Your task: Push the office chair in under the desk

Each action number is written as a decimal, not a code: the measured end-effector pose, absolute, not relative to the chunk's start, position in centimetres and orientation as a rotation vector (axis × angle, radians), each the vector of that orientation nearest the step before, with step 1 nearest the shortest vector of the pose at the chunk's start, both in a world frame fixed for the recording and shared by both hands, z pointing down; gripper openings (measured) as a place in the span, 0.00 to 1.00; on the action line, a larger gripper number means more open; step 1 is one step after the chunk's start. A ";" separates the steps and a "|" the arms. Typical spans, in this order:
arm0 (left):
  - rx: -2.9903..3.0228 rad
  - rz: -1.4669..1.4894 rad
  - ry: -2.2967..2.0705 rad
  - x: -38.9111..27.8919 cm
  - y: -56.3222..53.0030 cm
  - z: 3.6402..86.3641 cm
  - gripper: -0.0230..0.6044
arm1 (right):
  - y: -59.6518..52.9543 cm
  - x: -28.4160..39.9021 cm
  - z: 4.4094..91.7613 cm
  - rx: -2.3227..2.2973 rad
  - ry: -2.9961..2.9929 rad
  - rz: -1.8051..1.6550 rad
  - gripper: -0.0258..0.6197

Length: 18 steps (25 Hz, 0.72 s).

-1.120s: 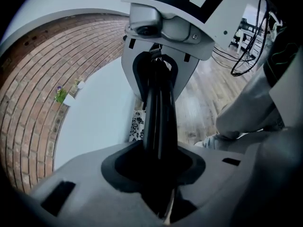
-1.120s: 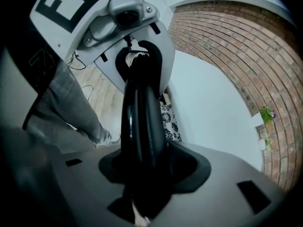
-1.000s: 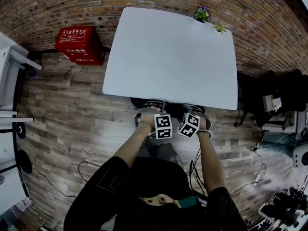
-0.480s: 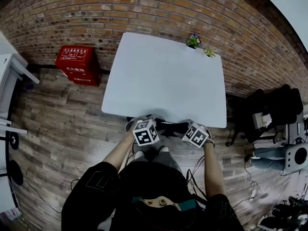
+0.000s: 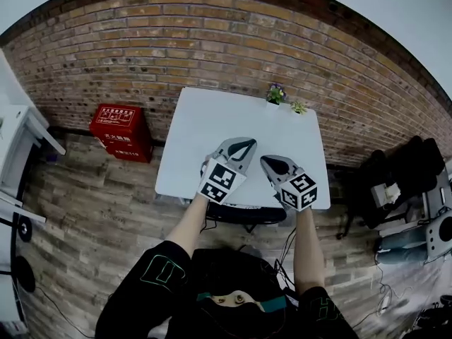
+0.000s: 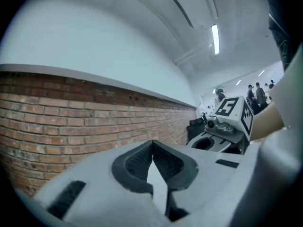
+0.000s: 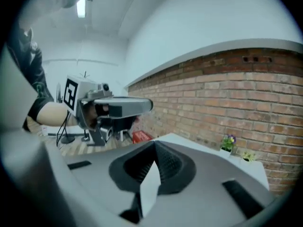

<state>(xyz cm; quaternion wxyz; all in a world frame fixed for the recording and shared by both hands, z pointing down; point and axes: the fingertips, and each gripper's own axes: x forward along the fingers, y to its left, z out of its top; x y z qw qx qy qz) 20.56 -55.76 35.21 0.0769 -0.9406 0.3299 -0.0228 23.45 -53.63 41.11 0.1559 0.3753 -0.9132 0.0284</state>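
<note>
The black office chair sits tucked at the near edge of the white desk, with only a dark strip of it showing past the desktop. Both grippers are raised in front of me over the desk, apart from the chair. My left gripper and right gripper have just been closing, and both now stand shut with nothing between the pads. In the left gripper view the left gripper's jaws meet against the brick wall, and the right gripper shows beside them. The right gripper's jaws meet above the desk.
A red box stands on the wooden floor left of the desk by the brick wall. Two small potted plants sit at the desk's far edge. Dark chairs and gear crowd the right; white furniture lines the left.
Both grippers left the chair back at the desk's near edge, rose and swung up level over the desk, and their jaws closed empty. The chair stays under the desk.
</note>
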 end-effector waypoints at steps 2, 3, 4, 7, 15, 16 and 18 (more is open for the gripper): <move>-2.775 0.012 1.048 19.9 -56.5 32.4 0.05 | -54.8 23.6 37.7 1.222 -2.692 0.063 0.05; -2.755 0.052 1.081 19.5 -56.8 31.2 0.05 | -55.3 23.9 36.2 1.299 -2.722 0.064 0.05; -2.736 0.090 1.119 19.1 -57.1 30.1 0.05 | -55.7 24.2 34.8 1.374 -2.747 0.069 0.05; -2.704 0.181 1.262 17.7 -58.1 27.6 0.05 | -56.5 25.7 31.7 1.665 -2.746 0.118 0.04; -2.763 0.070 1.496 16.6 -57.4 31.4 0.05 | -55.6 28.1 30.5 1.941 -2.515 0.005 0.05; -2.765 0.073 1.506 16.4 -57.4 31.7 0.05 | -55.5 28.1 30.6 1.937 -2.507 -0.006 0.05; -2.765 0.079 1.522 16.1 -57.3 32.0 0.05 | -55.3 28.1 30.8 1.928 -2.494 -0.019 0.05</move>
